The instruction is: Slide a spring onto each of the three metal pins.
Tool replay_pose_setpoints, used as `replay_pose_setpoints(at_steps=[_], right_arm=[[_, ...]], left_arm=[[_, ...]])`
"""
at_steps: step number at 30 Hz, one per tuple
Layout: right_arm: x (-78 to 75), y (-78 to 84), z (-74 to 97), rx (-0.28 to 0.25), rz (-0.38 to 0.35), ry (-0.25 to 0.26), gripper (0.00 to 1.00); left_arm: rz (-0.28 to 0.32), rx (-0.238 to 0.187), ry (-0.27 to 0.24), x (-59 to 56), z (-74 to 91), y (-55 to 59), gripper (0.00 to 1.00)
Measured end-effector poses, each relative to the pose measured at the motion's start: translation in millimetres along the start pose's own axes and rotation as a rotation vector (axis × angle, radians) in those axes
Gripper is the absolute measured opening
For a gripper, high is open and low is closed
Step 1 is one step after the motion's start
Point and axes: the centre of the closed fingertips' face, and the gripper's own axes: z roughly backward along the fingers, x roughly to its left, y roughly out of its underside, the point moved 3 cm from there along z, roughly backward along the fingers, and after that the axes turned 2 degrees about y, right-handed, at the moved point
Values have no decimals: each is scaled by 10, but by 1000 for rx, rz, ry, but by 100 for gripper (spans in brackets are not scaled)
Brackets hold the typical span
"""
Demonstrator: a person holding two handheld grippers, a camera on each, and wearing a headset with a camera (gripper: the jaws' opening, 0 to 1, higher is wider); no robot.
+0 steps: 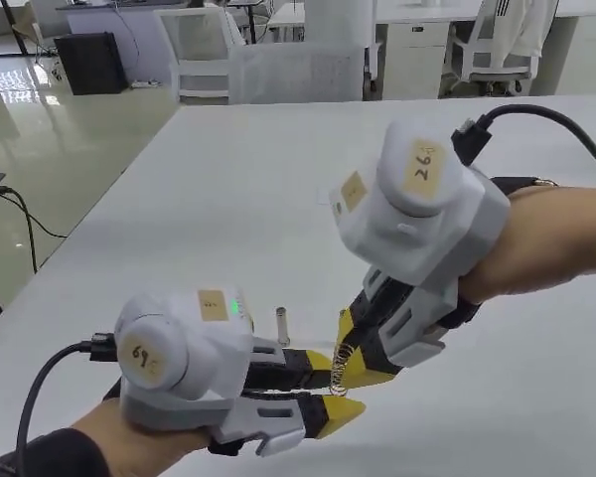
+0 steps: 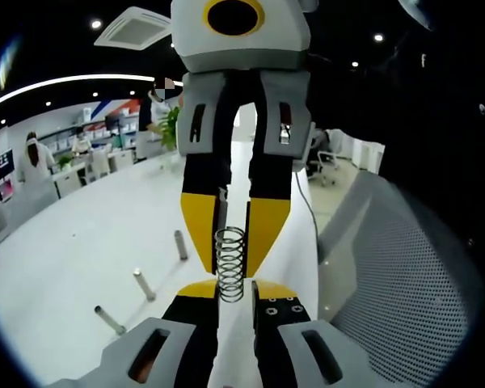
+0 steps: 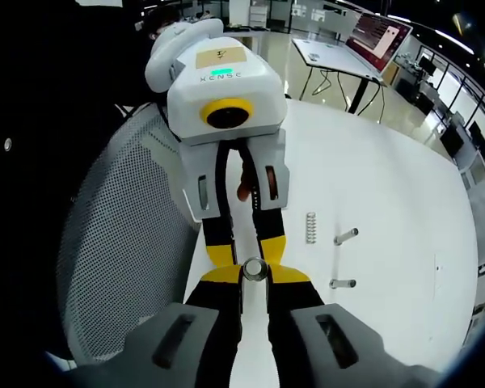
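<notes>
Spring held in line with a pin, between the two facing grippers above the near edge of the surface.
The spring's near end is clamped in the jaws of the left gripper, and its long axis is pointed straight along those jaws into the right gripper opposite. The right gripper's jaws are closed on what is judged to be a pin, seen end-on as a hollow ring. Spring and pin are thus set on one axis; whether they overlap cannot be told. A spare spring and two other pins are seen lying further in on the surface.
</notes>
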Motion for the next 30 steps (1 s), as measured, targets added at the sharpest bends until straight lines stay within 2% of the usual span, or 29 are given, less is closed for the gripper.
replay_pose_setpoints(at_steps=[15,30], right_arm=[[-77,70,17,12,-21,14,7],[-231,231,83,25,-63,45,7]], left_arm=[[42,-12,-14,49,31,49,14],[90,-34,-78,195,135,88,23]])
